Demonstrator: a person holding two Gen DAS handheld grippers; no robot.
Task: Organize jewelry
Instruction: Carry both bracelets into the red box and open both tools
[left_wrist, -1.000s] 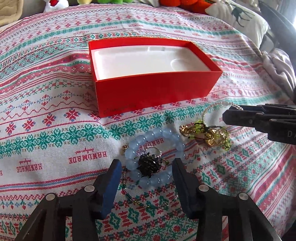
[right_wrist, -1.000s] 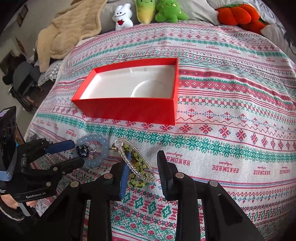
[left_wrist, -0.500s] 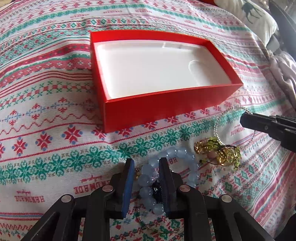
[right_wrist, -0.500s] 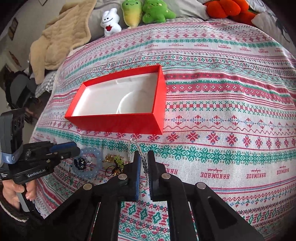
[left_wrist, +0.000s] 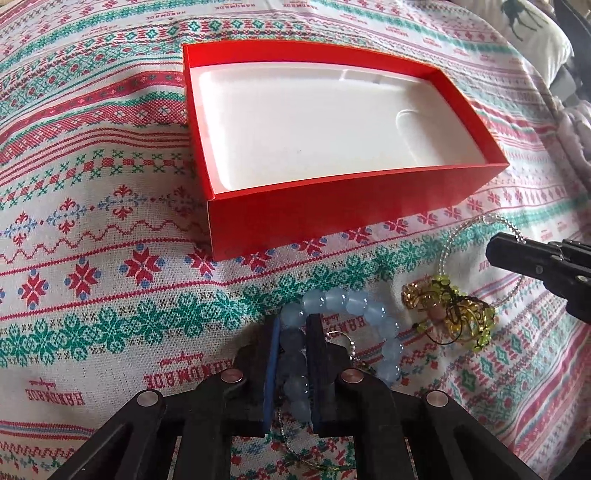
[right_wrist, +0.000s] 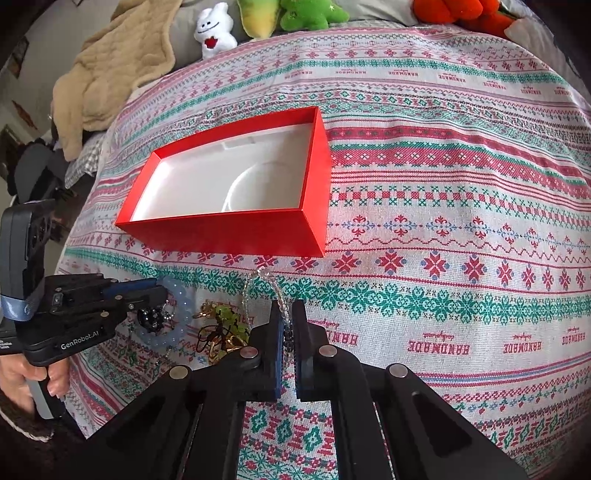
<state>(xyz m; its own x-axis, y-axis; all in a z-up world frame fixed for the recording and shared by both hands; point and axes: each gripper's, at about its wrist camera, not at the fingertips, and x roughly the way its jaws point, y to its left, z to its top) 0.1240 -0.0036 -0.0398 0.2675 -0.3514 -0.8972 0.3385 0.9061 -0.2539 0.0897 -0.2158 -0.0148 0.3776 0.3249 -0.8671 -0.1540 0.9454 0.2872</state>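
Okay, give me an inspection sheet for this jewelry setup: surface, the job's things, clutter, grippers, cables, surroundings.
Surface: patterned knit cloth, wrinkled.
Job's things: red box open, white tray bare; blue bead bracelet, gold and green bead tangle and clear bead chain lie on the cloth in front of it.
Clutter: thin chain partly under the left gripper.
Grippers: left gripper has just been closing, pads on the blue bead bracelet; right gripper has just closed on the clear bead chain.
Cables: nothing seen.
Surroundings: plush toys and a beige blanket at the far edge; a hand holds the left gripper.
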